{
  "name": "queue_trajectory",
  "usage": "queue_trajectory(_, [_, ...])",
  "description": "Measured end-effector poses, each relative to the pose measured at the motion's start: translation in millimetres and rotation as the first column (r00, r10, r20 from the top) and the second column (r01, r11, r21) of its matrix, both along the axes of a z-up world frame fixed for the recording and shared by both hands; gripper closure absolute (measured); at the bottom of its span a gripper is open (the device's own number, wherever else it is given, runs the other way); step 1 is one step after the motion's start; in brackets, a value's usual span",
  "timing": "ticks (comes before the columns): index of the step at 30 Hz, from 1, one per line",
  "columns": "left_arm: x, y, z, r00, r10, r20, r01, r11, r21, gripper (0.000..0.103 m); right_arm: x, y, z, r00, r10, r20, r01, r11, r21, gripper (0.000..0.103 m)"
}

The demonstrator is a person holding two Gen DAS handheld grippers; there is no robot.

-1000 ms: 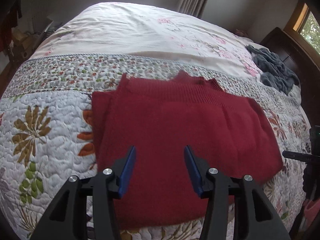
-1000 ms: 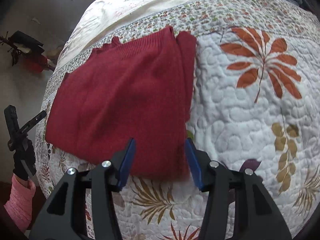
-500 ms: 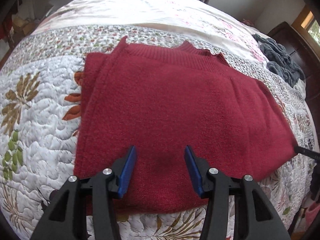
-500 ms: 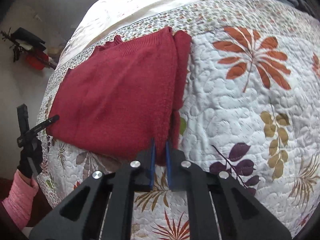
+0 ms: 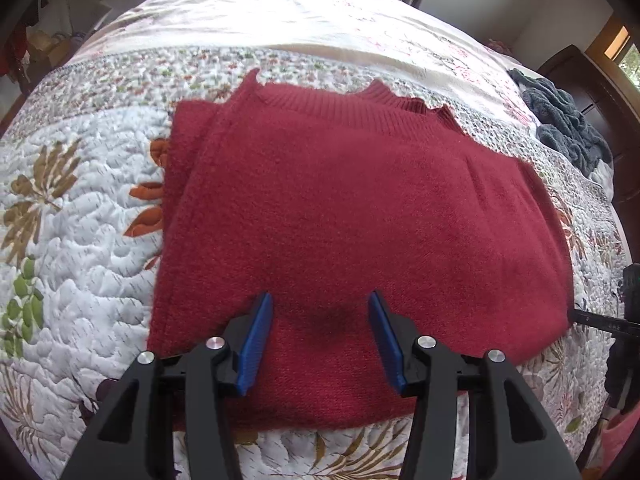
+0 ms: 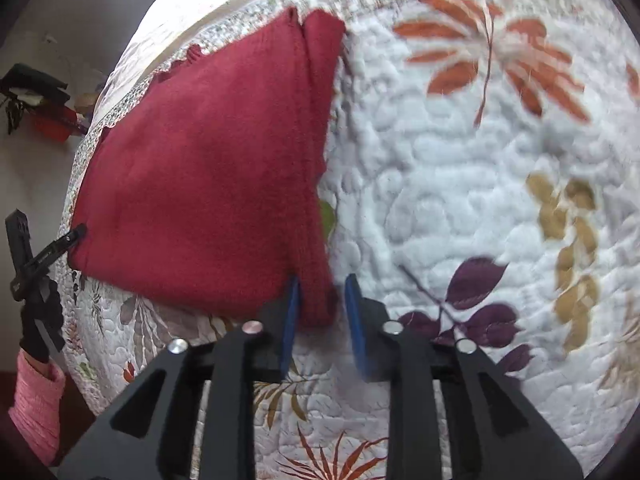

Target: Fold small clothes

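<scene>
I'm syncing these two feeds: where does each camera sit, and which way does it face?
Left wrist: on the left gripper, looking along its fingers across the red sweater and up the bed.
Right wrist: on the right gripper, looking over the sweater's corner and the quilt; a pink sleeve shows.
Shared: the sweater and the quilt.

The right gripper, clamped half a second ago, parted around the red sweater's corner.
</scene>
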State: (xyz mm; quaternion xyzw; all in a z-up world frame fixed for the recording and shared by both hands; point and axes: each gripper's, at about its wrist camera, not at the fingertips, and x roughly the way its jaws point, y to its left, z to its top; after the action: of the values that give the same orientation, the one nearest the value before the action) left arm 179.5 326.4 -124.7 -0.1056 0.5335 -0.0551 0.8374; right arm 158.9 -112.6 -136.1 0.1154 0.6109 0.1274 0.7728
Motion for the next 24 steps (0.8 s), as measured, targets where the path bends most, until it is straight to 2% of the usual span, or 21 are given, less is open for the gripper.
queue_trajectory(4, [10.8, -18.7, 19.9, 0.999, -0.006, 0.034, 0.006, 1.0, 0.001, 0.052, 24.8, 2.7, 33.7, 0.997, 0.017, 0.073, -0.017, 1.0, 0.0, 0.073])
queue_trajectory(8, [33.0, -46.9, 28.9, 0.998, -0.028, 0.053, 0.029, 0.999, -0.016, 0.051, 70.1, 7.9, 49.8, 0.994, 0.006, 0.111, -0.005, 1.0, -0.005, 0.063])
queue_trajectory(11, [53.8, -71.2, 24.9, 0.998, -0.048, 0.048, 0.049, 0.998, -0.024, 0.05, 101.9, 11.2, 44.5, 0.995, -0.003, 0.096, 0.003, 1.0, -0.004, 0.062])
queue_trajectory(15, [70.4, -91.2, 10.5, 0.998, -0.062, 0.025, 0.063, 0.998, -0.004, 0.05, 133.2, 15.2, 23.1, 0.999, -0.009, 0.04, 0.009, 1.0, -0.019, 0.061])
queue_trajectory(16, [72.8, -95.3, 5.4, 0.998, -0.064, 0.021, 0.064, 0.998, 0.007, 0.05, 137.2, 15.7, 18.5, 1.0, -0.007, 0.027, 0.008, 1.0, -0.03, 0.064])
queue_trajectory(18, [74.8, -98.0, -2.4, 0.998, -0.061, 0.01, 0.061, 0.998, 0.011, 0.05, 144.1, 15.8, 8.5, 1.0, -0.011, -0.002, 0.011, 0.999, -0.046, 0.086])
queue_trajectory(24, [71.6, -100.5, -11.6, 0.997, -0.07, 0.032, 0.069, 0.997, 0.035, 0.05, 145.9, 2.0, -2.9, 0.999, -0.039, 0.0, 0.039, 0.998, -0.041, 0.093])
